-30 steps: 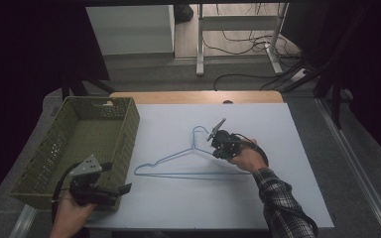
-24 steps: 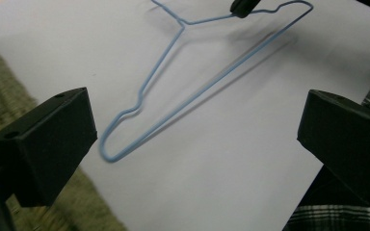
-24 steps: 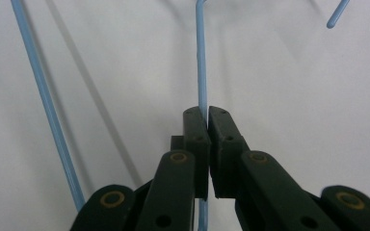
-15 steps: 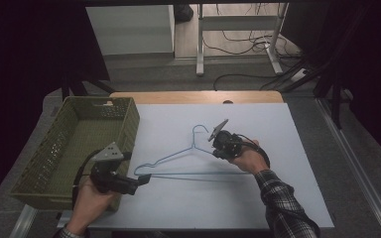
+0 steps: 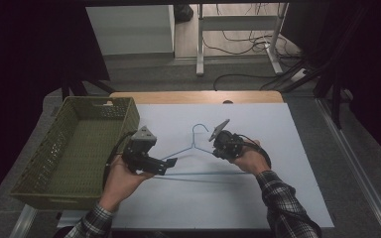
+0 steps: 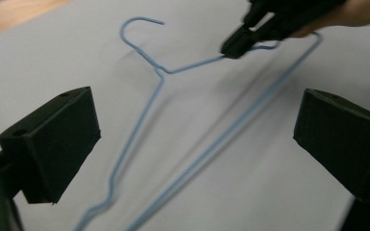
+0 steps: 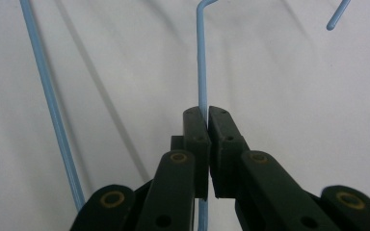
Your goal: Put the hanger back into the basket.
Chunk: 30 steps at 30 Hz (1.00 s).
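Hanger (image 5: 198, 157), blue wire, lies flat on the pale table sheet (image 5: 287, 148), hook toward the far edge, long bottom bar running left to right. Right gripper (image 5: 217, 145) is pinched closed on the hanger's right shoulder wire; right gripper view shows the wire (image 7: 202, 62) running straight out between the closed jaws. Left gripper (image 5: 171, 162) sits at the left end, jaws spread wide. Left gripper view: left shoulder wire and bottom bar (image 6: 212, 149) lie between and ahead of the open jaws, not yet enclosed. Left hand is the nearer one to that end. Green basket (image 5: 74, 148) just beside it, left. The hanger's left tip is cut off at the frame bottom; contact there cannot be judged.
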Available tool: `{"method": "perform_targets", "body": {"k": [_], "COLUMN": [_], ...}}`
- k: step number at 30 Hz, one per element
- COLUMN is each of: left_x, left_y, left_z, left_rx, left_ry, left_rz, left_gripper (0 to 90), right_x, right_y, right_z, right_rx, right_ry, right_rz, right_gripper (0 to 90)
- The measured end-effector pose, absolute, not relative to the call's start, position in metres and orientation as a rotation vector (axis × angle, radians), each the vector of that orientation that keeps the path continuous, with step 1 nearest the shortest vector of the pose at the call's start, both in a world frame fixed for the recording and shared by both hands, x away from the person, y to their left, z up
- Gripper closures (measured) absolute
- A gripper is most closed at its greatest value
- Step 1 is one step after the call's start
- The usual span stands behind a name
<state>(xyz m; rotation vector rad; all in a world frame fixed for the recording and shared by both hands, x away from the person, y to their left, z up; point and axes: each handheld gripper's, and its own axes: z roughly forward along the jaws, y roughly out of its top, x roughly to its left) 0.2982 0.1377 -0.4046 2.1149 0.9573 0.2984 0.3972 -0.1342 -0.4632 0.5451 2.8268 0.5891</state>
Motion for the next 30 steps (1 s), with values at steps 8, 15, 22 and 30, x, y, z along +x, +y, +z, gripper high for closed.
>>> {"method": "perform_targets", "body": {"k": [8,15,22,30], "left_x": [0.332,0.368,0.399,0.415], "left_y": [0.107,0.090,0.084,0.086], "left_z": [-0.412,-0.434,-0.457,-0.472], "left_rx": [2.117,2.133,2.139,2.118], "left_ry": [1.002,1.035,1.062,1.063], "left_rz": [0.306,0.308,0.262,0.226], "left_gripper": [4.6,8.4,14.4,27.9], "right_x": [0.395,0.394,0.392,0.391], "right_y": [-0.133,-0.134,-0.134,-0.134], "right_z": [-0.461,-0.460,-0.458,-0.458], "right_rx": [0.532,0.520,0.510,0.503], "right_ry": [2.811,2.800,2.788,2.784], "right_rz": [0.602,0.609,0.613,0.617], "right_gripper": [87.6,87.6,87.5,87.5]}}
